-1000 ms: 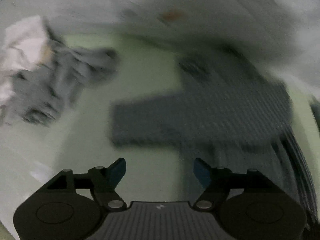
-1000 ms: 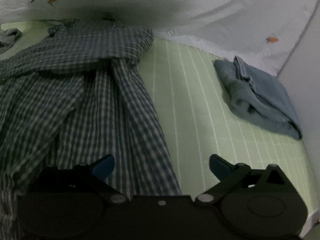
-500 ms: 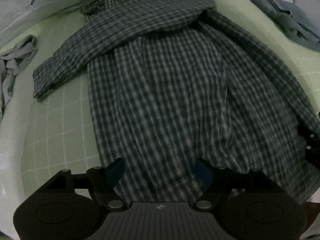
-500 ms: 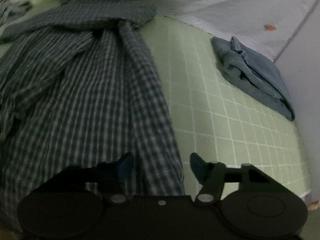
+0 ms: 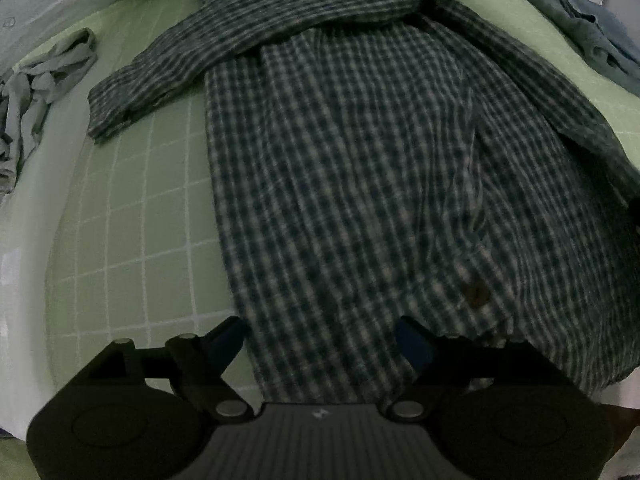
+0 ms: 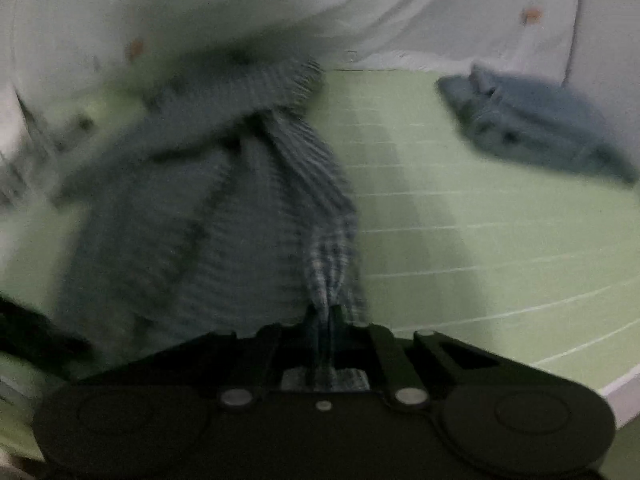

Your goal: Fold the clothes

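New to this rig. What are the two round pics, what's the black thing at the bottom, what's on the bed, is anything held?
No robot here: a person carries a handheld two-finger claw in each hand, each with a fisheye camera looking along its fingers, so the pictures come out round. The black shape at the bottom is the claw itself.

Left-hand view: the left claw hangs over a plaid shirt spread on a green checked sheet. Its jaws are opening, with shirt fabric under the gap but not gripped. A crumpled grey garment lies at the left.

Right-hand view, which is blurred: the right claw is shut on a bunched edge of the same shirt. A blue garment lies at the right.
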Tool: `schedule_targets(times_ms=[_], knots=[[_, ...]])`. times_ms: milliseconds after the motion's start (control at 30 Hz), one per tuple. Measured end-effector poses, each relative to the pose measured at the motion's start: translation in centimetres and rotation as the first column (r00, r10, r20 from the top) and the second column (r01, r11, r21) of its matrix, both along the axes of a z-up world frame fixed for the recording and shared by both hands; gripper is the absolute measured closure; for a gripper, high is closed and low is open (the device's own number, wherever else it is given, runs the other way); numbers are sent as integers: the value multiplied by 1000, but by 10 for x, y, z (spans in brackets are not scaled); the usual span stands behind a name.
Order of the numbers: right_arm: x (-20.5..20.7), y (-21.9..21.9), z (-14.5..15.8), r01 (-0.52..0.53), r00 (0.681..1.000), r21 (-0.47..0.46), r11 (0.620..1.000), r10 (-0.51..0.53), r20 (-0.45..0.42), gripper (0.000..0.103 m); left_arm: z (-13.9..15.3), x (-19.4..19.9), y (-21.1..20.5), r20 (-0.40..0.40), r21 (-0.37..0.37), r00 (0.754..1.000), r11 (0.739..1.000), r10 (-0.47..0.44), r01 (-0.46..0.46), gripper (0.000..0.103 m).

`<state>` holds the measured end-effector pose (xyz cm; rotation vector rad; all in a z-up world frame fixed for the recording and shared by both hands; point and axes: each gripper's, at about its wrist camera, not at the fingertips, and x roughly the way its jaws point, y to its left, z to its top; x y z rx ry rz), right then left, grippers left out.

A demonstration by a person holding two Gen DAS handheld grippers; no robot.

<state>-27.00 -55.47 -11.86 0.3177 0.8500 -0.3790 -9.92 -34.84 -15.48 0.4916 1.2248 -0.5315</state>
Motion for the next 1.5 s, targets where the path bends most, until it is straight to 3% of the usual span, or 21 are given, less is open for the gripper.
schedule_targets(times_ms=[200,267,400,500,533,700,867,967,1000,1067,1267,1500], knots=[[17,26,2,-116,988,193,974,93,122,98,-3,-1,13,-17,-2,1000,1000,6,-6,16],[27,40,-9,-162,985,203,966,146,90,98,-3,1,17,-28,-12,1000,1000,9,-9,15],[38,61,-38,-162,986,276,947,165,12,98,-5,3,21,-42,-26,999,1000,10,-11,13],[39,72,-46,-171,981,278,945,188,-37,93,-6,4,20,-42,-30,999,1000,4,-6,11],[37,76,-45,-173,981,277,945,190,-37,90,-6,5,20,-46,-32,999,999,6,-8,11],[35,73,-32,-158,984,257,953,173,-37,52,2,19,23,-47,-65,998,997,43,-46,11],[41,60,-7,-144,989,172,974,138,44,33,31,47,33,12,-142,993,983,120,-117,11],[57,56,6,-133,989,34,991,130,67,34,45,68,44,50,-171,978,967,200,-189,11],[65,54,9,-131,989,-16,991,132,71,46,48,77,49,63,-174,972,962,225,-211,11],[82,48,10,-130,988,-72,989,135,70,61,55,95,57,89,-181,959,951,271,-252,11],[143,27,3,-98,993,-229,968,109,35,66,54,156,72,149,-163,932,938,329,-305,11],[203,1,-19,-55,998,-272,961,41,-56,71,34,229,73,145,-165,910,916,388,-365,11]])
